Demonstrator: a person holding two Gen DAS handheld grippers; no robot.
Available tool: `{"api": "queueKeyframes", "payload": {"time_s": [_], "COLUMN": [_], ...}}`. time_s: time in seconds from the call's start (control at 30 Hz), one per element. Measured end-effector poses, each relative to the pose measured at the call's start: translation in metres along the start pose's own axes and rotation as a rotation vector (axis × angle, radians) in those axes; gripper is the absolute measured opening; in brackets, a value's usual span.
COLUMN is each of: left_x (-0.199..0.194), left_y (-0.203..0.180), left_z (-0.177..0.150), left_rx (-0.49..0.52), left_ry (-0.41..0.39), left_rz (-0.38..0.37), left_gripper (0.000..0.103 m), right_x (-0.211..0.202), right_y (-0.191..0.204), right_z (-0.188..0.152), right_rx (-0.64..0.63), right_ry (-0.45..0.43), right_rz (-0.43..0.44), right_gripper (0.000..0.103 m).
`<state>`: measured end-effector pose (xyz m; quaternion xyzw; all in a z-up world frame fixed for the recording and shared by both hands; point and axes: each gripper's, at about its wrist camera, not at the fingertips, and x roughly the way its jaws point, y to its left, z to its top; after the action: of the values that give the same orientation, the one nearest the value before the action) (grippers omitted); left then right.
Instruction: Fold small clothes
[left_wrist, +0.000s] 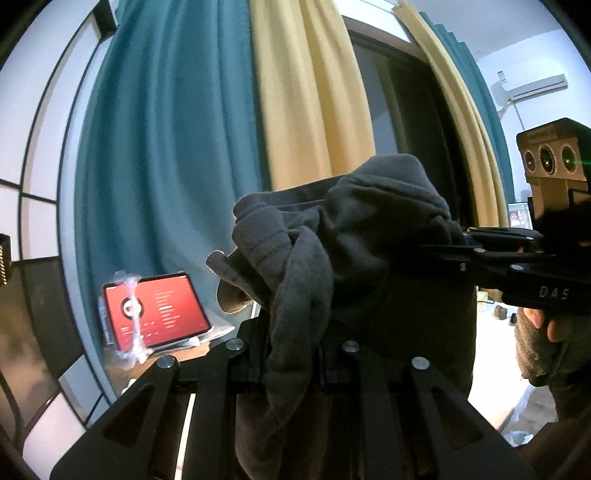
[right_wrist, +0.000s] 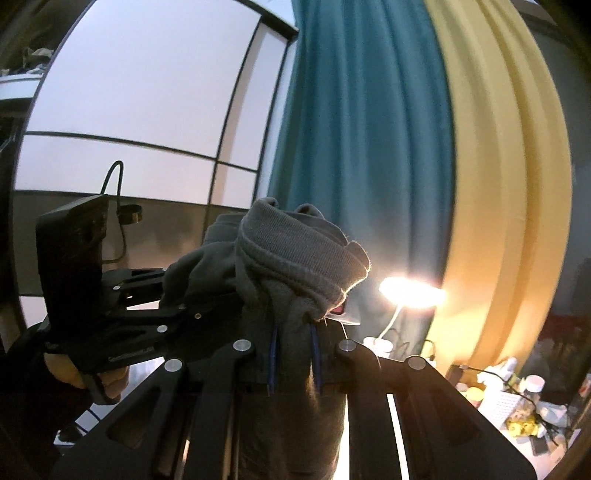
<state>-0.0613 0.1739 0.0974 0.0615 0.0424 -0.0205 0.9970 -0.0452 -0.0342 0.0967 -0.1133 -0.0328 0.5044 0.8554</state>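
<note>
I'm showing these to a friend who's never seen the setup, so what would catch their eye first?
A bunched grey knit garment fills the centre of both views, held up in the air with the left claw and the right claw each shut on it. Behind hang teal and cream curtains. A red-screened tablet glows lower left in the left view, a lit lamp right of centre in the right.

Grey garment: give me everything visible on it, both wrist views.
The grey garment is a soft, fleecy knit with a ribbed band and stitched seams. It is bunched and crumpled, held up in the air, not on any surface. The left gripper is shut on one part, the right gripper on another, and cloth hangs down between each one's fingers. Behind it are teal and cream curtains. What kind of garment it is cannot be told.
</note>
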Motion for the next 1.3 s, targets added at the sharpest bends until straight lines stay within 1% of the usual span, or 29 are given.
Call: {"api": "queueKeyframes", "payload": {"time_s": [0.23, 0.37, 0.83, 1.03, 1.3], "left_x": [0.003, 0.015, 0.068, 0.096, 0.133], "left_y": [0.016, 0.019, 0.026, 0.032, 0.042], "left_z": [-0.016, -0.028, -0.047, -0.057, -0.077], "left_rx": [-0.033, -0.046, -0.063, -0.076, -0.106], "left_ry": [0.06, 0.105, 0.212, 0.271, 0.34], "left_rz": [0.014, 0.002, -0.05, -0.076, -0.088], "left_gripper": [0.016, 0.016, 0.016, 0.016, 0.016], "right_x": [0.023, 0.039, 0.082, 0.108, 0.141], "right_y": [0.012, 0.007, -0.033, -0.054, -0.075], "right_z": [-0.01, -0.02, -0.056, -0.071, -0.092], "right_rx": [0.012, 0.04, 0.148, 0.19, 0.231], "right_ry": [0.051, 0.089, 0.171, 0.214, 0.278], "right_rz": [0.033, 0.028, -0.019, -0.026, -0.027], "right_gripper": [0.016, 0.016, 0.016, 0.016, 0.016]}}
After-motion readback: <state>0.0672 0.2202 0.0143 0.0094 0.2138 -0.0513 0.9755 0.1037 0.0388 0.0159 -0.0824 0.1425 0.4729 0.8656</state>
